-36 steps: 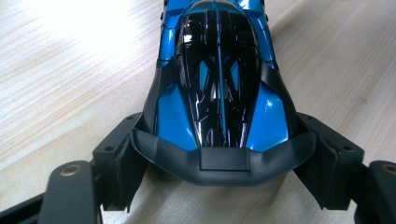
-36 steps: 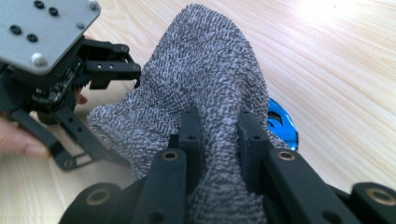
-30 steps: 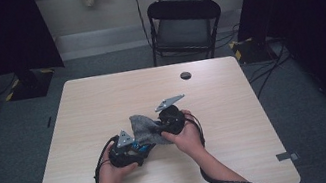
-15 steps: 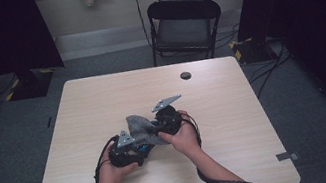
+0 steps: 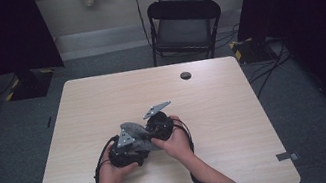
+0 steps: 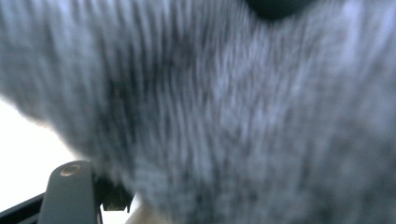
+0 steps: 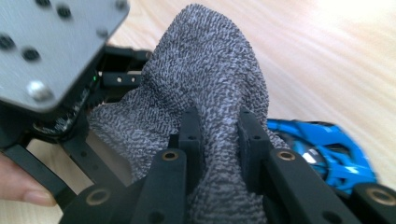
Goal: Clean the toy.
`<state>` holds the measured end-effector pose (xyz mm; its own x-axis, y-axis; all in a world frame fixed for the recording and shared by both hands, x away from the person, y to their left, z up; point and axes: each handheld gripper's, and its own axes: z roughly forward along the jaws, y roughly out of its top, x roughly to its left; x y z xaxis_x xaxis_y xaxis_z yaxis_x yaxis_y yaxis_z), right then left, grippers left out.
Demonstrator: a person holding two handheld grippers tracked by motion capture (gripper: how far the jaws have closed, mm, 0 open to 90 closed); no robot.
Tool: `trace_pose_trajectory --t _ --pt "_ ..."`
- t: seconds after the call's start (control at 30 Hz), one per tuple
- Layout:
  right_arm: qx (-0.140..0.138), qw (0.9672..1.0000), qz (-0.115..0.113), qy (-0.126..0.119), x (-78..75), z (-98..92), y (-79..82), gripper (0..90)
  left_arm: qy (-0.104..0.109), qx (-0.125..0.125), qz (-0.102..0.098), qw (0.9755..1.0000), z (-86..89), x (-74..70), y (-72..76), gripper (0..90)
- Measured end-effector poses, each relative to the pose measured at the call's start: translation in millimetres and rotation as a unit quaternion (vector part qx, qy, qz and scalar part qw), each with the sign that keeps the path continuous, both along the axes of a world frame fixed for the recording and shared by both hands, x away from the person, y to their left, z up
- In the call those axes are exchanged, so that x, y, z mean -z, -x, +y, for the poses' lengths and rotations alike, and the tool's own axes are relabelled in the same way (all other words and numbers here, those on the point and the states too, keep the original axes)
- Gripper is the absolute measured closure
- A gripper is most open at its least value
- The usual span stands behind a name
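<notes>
Right claw [image 7: 217,140] clamped on grey sock [image 7: 210,74] | left claw [image 5: 128,151] just beside, its state hidden by sock | sock bridges both above tabletop [image 5: 225,111].

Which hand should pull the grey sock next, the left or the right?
The right, probably. The right gripper is already pinched shut on the grey sock. The left gripper sits under it, and its grip is hidden.

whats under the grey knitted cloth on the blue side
In the right gripper view, a shiny blue object pokes out from beneath the grey knitted cloth, which the right gripper pinches. The cloth covers the rest, so what the object is cannot be told.
</notes>
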<state>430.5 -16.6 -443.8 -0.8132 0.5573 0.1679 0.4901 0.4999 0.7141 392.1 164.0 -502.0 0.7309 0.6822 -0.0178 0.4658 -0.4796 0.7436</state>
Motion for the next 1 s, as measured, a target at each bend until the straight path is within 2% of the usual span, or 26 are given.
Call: trace_pose_trajectory --t 0.17,0.33,0.6,0.8,1.0 --pt "-0.016 0.9998 0.0 0.008 12.4 6.7 5.1 75.5 0.0 0.0 0.0 1.0 0.0 0.0 0.0 24.3" --pt "-0.017 0.9997 -0.01 0.011 14.1 6.6 6.7 75.6 0.001 -0.001 0.001 1.0 -0.3 0.1 0.2 24.4" --pt "0.01 0.9999 -0.009 -0.001 13.9 -9.0 -2.9 75.6 0.0 -0.001 0.0 1.0 -0.2 0.0 0.2 24.5" --pt "0.029 0.9995 -0.014 0.008 15.1 -23.0 -12.9 75.6 0.0 -0.001 0.0 1.0 -0.2 0.0 0.2 24.5" --pt "0.047 0.9988 -0.012 0.001 19.8 -32.9 -16.7 75.6 -0.001 -0.001 0.0 1.0 -0.1 0.0 0.2 24.5"
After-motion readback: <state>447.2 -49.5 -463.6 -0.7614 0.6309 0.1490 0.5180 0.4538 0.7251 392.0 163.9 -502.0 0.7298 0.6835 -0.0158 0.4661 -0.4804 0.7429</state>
